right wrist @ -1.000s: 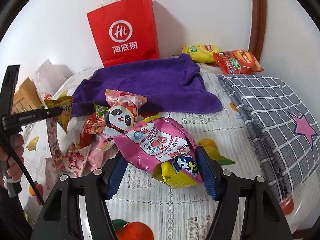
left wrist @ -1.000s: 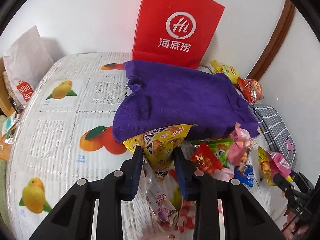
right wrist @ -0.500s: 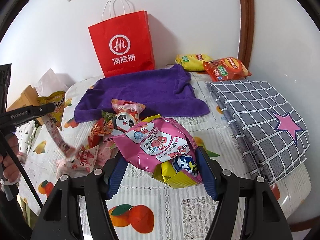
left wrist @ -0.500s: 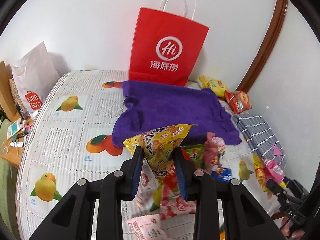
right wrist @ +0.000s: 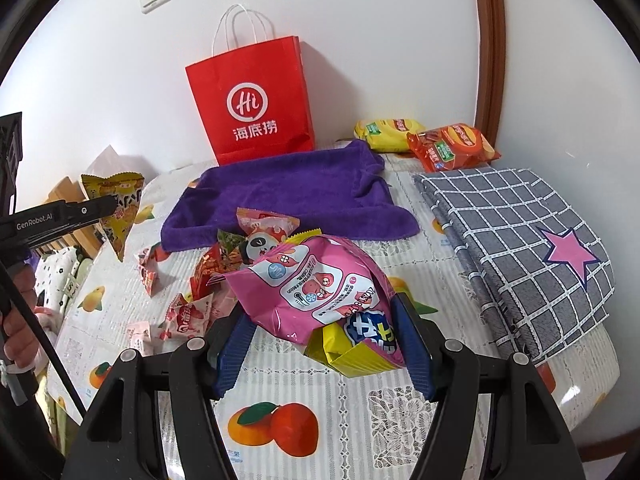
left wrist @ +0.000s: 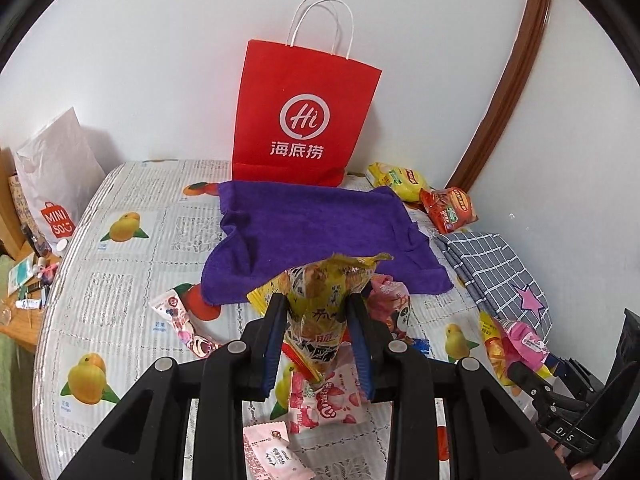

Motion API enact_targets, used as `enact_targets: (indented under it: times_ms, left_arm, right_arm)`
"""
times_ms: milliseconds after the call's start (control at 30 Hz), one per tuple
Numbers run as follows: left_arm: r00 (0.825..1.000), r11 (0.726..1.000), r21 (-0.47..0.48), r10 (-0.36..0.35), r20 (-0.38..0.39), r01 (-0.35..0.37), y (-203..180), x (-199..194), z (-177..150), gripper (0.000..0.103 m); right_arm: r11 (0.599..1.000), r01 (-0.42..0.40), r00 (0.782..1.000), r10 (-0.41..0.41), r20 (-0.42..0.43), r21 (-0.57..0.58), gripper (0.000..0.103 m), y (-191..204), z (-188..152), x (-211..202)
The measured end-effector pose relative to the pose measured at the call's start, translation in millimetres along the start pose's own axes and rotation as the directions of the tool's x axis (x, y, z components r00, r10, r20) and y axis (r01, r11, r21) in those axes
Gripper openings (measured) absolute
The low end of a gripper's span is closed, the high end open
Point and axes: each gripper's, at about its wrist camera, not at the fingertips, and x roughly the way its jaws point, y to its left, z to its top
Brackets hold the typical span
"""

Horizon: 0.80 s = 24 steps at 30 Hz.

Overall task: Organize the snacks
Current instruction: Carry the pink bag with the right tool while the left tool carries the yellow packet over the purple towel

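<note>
While you hold both tools above the table (right wrist: 344,384) with its fruit-print plastic cover, your stock stands as follows.

Item 1: yellow crinkled foil snack packet with black lettering (left wrist: 320,312). Left gripper (left wrist: 318,344), fingers clamped on its middle, packet clear of the table. Long axis runs away from you along the fingers, crimped top seam far and high, lower end hanging toward you. Judged light and soft, with slick film; take hold across the waist as now, or at the seam, where foil is stiffest.

Item 2: pink glossy plastic snack bag with cartoon print (right wrist: 316,284), together with a yellow-and-blue packet (right wrist: 360,340) tucked under it. Right gripper (right wrist: 324,348), fingers set about half apart, pressing the pair from both sides. The pink bag's long axis slants from near right to far left. Judged puffy and light; a hard squeeze may burst it, and the under packet could slide out.

Item 3: loose small sachets, red, pink and green (right wrist: 192,304), scattered on the table beside the near edge of a purple towel (right wrist: 288,192).

Item 4: red paper carrier bag with white handles (right wrist: 256,108), upright against the wall behind the towel; a likely home for the snacks.

Item 5: folded grey checked cloth with a pink star (right wrist: 520,240), on the right.
</note>
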Motion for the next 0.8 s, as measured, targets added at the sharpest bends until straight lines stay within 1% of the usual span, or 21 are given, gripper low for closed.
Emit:
enact_targets:
  times_ms: [200,433,533,667,800]
  left_arm:
    - [1.0,1.0,0.007,0.004,0.002,-0.004,-3.8,-5.5,3.6,0.029]
    - [1.0,1.0,0.006,0.008,0.013,-0.008,-4.4,-9.6,14.1,0.029]
    - [1.0,1.0,-0.001,0.003,0.015,-0.003,-3.3,-7.6,19.0,0.028]
    - [1.0,1.0,-0.007,-0.005,0.013,0.005,-1.4,-0.9,24.4,0.028]
    - [1.0,1.0,-0.01,-0.012,0.008,0.012,-0.6,8.4,30.8,0.028]
  right_arm:
    - [1.0,0.008,1.0,-0.008,0.025,-0.007,0.066,1.3,7.3,-7.0]
    - [1.0,-0.006,0.999,0.007,0.049,-0.019,0.063,5.9,25.9,-9.6]
    - [1.0,-0.011,0.999,0.012,0.053,-0.025,0.061,9.0,32.7,-5.4]
    - [0.999,-0.035,0.998,0.036,0.042,-0.025,0.057,10.1,41.2,5.2]
    - [0.999,-0.04,0.999,0.041,0.031,-0.034,0.054,11.3,48.8,17.4]
